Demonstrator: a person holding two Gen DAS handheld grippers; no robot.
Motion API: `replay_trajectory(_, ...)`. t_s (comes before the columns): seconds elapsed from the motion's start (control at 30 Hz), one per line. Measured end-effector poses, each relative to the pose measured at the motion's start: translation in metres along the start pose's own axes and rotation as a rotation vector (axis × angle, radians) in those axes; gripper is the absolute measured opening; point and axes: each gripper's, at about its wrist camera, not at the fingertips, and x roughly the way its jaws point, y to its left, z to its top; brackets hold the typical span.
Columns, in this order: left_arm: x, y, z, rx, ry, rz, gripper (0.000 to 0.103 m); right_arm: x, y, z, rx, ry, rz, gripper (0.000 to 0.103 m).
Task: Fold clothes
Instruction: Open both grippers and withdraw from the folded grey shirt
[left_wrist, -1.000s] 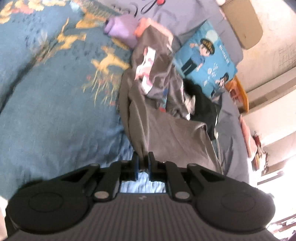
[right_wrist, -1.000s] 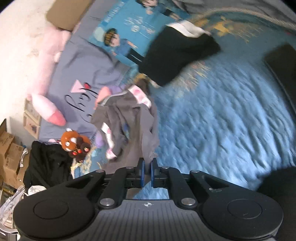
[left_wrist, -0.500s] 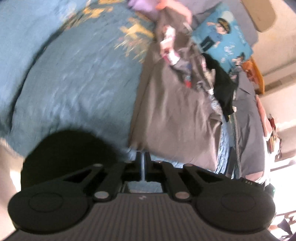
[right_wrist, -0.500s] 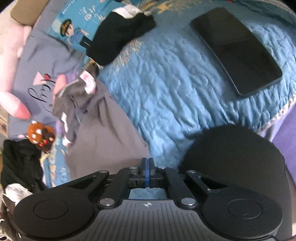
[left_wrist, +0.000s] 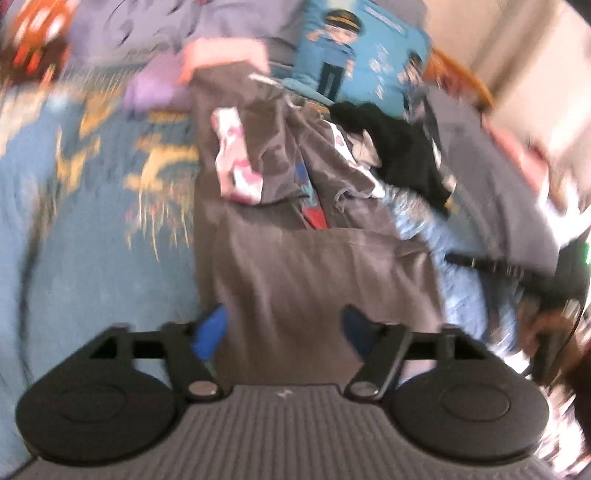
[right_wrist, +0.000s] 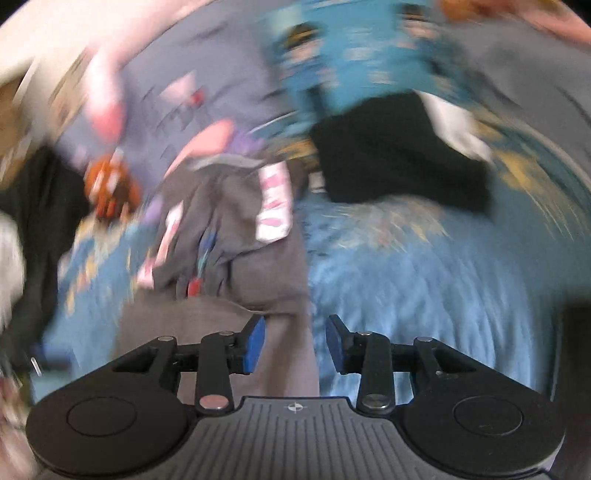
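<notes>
Left wrist view gives me the blue quilt (left_wrist: 92, 258) and the grey garment (left_wrist: 317, 273) laid on it, long axis running away from me toward the cartoon pillow (left_wrist: 354, 59); only here does a dark device (left_wrist: 546, 284) show at the right edge. My left gripper (left_wrist: 284, 328) is opening wide over the near hem, pads clear. Right wrist alone shows a folded black garment (right_wrist: 399, 155) (blurred); my right gripper (right_wrist: 295, 341) is opening, gripping nothing.

The grey garment (left_wrist: 317, 273) is soft matt cloth — creased and limp; under it, the blue bedspread (right_wrist: 424, 280) looks quilted, with a puckered, rough-textured surface.
</notes>
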Motion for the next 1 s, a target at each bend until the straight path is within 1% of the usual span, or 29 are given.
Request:
replay_trajectory(0.03,0.003,-0.006,0.005,0.052,0.001,0.012,0.088,0.006,0.003,0.005,-0.081,0.014,0.001,0.037)
replay_trajectory(0.1,0.009,-0.013,0.015,0.115,0.013,0.008,0.091,0.019,0.008,0.011,-0.22,0.053,0.001,0.037)
replay_trajectory(0.13,0.013,-0.016,0.019,0.144,0.019,0.005,0.091,0.025,0.009,0.014,-0.262,0.072,0.01,0.037)
replay_trajectory(0.17,0.016,-0.016,0.022,0.151,0.022,0.001,0.091,0.03,0.009,0.016,-0.283,0.089,0.026,0.037)
replay_trajectory(0.2,0.019,-0.017,0.025,0.157,0.026,-0.003,0.091,0.035,0.01,0.019,-0.305,0.107,0.042,0.035)
replay_trajectory(0.27,0.024,-0.018,0.029,0.161,0.029,-0.008,0.091,0.039,0.01,0.024,-0.327,0.121,0.065,0.024)
replay_trajectory(0.33,0.027,-0.019,0.03,0.159,0.028,-0.014,0.091,0.041,0.013,0.027,-0.36,0.128,0.07,0.01)
replay_trajectory(0.47,0.033,-0.019,0.028,0.158,0.03,-0.018,0.091,0.039,0.026,0.035,-0.456,0.117,0.069,0.008)
replay_trajectory(0.57,0.033,-0.017,0.026,0.154,0.029,-0.002,0.091,0.029,0.039,0.045,-0.512,0.068,0.099,0.008)
replay_trajectory(0.7,0.024,-0.01,0.026,0.125,0.0,0.02,0.091,0.014,0.052,0.056,-0.564,-0.023,0.155,0.008)
replay_trajectory(0.73,0.022,-0.008,0.026,0.118,-0.007,0.027,0.091,0.013,0.054,0.058,-0.579,-0.034,0.155,0.008)
replay_trajectory(0.77,0.02,-0.006,0.025,0.113,-0.015,0.043,0.092,0.02,0.054,0.057,-0.592,-0.021,0.13,0.008)
replay_trajectory(0.87,0.02,-0.003,0.025,0.108,-0.014,0.08,0.093,0.055,0.045,0.052,-0.607,0.067,0.041,0.008)
replay_trajectory(0.93,0.022,-0.001,0.025,0.104,-0.003,0.093,0.093,0.072,0.041,0.048,-0.601,0.102,0.023,0.008)
replay_trajectory(1.0,0.022,0.0,0.024,0.099,0.003,0.097,0.093,0.079,0.039,0.048,-0.572,0.105,0.026,0.008)
